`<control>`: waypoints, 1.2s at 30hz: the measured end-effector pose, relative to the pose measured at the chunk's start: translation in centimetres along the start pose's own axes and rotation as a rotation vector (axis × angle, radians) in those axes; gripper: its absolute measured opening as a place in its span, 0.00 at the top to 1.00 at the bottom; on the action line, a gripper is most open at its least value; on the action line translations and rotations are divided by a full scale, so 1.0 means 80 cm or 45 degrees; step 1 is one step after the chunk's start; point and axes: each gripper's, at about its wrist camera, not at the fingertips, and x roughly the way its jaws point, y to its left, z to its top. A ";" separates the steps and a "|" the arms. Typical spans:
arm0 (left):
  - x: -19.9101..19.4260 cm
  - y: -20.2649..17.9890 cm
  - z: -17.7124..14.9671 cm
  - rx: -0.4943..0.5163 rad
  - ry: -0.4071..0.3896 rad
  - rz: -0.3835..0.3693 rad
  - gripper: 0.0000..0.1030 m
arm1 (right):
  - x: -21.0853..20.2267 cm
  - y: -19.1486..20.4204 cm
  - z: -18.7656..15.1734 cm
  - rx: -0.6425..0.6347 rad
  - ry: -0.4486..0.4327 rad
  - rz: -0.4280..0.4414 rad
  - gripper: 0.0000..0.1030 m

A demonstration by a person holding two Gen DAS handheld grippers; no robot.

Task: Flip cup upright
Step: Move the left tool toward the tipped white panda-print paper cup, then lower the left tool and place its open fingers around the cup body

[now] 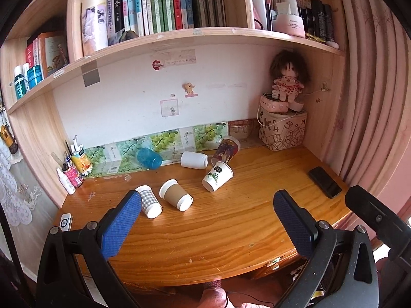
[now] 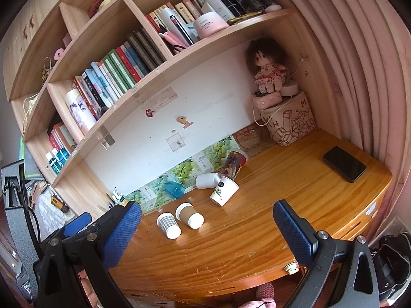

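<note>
Left wrist view: the left gripper (image 1: 206, 214) hovers above the front part of the desk (image 1: 231, 231) with its jaws spread wide and nothing between them. Six cups lie tipped over toward the rear half of the desk. Nearest are a checked cup (image 1: 149, 201) and a brown-sleeved cup (image 1: 176, 197), side by side left of centre, both on their sides. Behind them a white cup with a leaf print (image 1: 217, 175) lies near the middle, and at the back edge by the wall sit a blue cup (image 1: 149, 158), a plain white cup (image 1: 194, 160) and a dark printed cup (image 1: 227, 150), the last tilted against the others. A phone (image 1: 325, 182) rests near the right edge.

Right wrist view: the right gripper (image 2: 206, 217) is likewise held wide apart and empty, above the front of the desk. The same cups appear: the checked cup (image 2: 169, 225) and brown-sleeved cup (image 2: 189, 215) are closest, the leaf-print cup (image 2: 224, 190) beyond them.

No cup seems to stand upright yet, so the task appears to be at its approach stage. The next move probably calls for lowering one gripper to a near cup, closing across its body, then rotating it mouth-up.
</note>
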 end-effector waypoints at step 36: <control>0.328 -0.007 0.096 0.249 0.474 -0.159 0.01 | 0.330 -0.112 0.038 0.384 0.654 -0.338 0.00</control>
